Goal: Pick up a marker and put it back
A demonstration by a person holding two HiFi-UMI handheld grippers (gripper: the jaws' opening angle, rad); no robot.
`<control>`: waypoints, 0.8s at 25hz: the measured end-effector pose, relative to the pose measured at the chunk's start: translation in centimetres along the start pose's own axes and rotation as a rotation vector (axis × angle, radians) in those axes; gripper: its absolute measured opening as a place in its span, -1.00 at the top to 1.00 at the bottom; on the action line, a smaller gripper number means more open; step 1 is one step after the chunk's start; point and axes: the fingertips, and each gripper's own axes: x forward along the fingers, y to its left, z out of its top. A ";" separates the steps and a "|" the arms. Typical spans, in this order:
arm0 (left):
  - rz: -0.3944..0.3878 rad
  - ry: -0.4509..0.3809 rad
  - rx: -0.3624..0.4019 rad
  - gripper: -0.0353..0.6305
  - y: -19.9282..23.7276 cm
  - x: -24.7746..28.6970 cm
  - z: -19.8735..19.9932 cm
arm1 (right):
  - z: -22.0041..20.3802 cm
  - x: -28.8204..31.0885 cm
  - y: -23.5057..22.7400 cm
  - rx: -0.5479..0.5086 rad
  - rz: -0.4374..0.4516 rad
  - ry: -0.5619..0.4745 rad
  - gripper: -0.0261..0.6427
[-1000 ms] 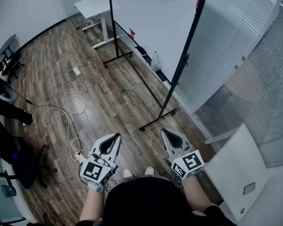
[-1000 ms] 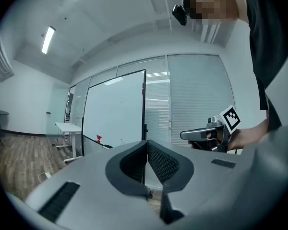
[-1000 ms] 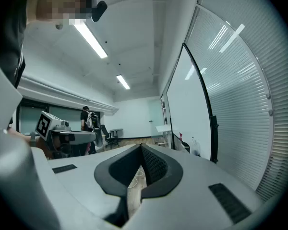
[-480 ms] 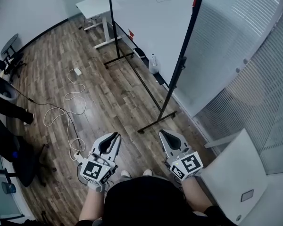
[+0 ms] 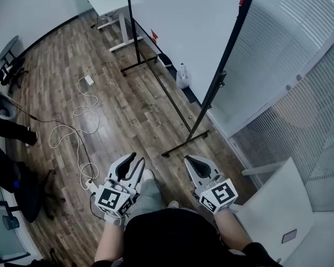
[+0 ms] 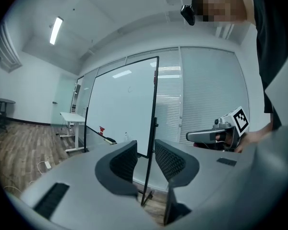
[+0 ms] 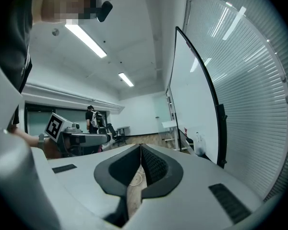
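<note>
Two grippers low and near, both empty. Jaws of left gripper (image 5: 135, 161), together a second ago, now opening on nothing; right gripper (image 5: 190, 162) clenched shut. Leg now stepped forward toward whiteboard (image 5: 183, 21). Likely marker (image 5: 154, 36), small red thing at board's lower edge, far, untouched: approach only.

Ceiling strip lights (image 6: 56, 30) make the room evenly bright and reflect as pale bars in the whiteboard (image 6: 120, 109). Both gripper views bulge and fall to black at their round edges. The right gripper (image 7: 140, 150) is lit softly without glare, and shadows on the floor (image 5: 117, 110) are faint.
</note>
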 end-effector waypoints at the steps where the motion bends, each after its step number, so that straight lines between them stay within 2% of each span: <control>1: -0.006 -0.009 0.001 0.54 1.0 0.8 0.0 | -0.1 1.1 -0.6 0.004 -0.007 0.004 0.83; 8: -0.088 -0.016 -0.063 0.54 9.0 7.5 1.4 | 1.6 10.6 -3.9 -0.015 -0.063 0.040 0.83; 12: -0.140 -0.009 -0.049 0.54 13.4 11.2 0.8 | 2.5 14.5 -5.5 -0.018 -0.129 0.045 0.83; 20: -0.268 0.057 -0.104 0.54 15.7 20.1 -0.7 | 2.5 16.4 -10.2 0.027 -0.287 0.060 0.83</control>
